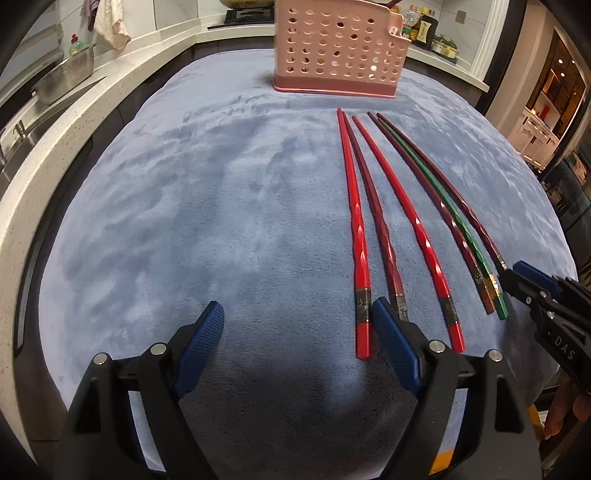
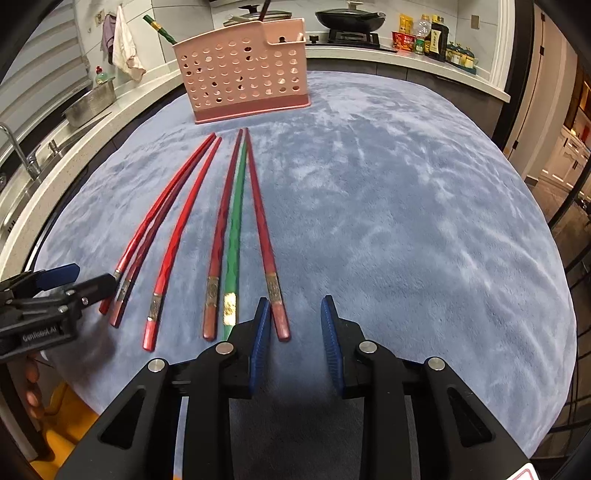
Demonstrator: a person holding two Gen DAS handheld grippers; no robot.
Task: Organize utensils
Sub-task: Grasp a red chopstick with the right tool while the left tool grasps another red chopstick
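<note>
Nearest in the left wrist view, the left tool (image 1: 297,326) hangs over the blue fleece cloth (image 1: 203,192) on the desk, its jaws wide apart and holding nothing; its right pad stands over the butt of a dark red chopstick (image 1: 373,210). In the right wrist view, the right tool (image 2: 295,325) has its jaws narrowed but parted, with only cloth in the gap; its left pad sits just beside the butt of the rightmost dark red chopstick (image 2: 264,236), and no pad presses on it. Six chopsticks lie fanned on the cloth, butts near, tips pointing toward twelve o'clock; among them is one green chopstick (image 2: 236,229) between two dark ones. Farther off, at about eleven o'clock in the right wrist view, the pink perforated holder (image 2: 243,74) stands upright on the cloth, another green chopstick (image 2: 160,27) leaning out of it.
</note>
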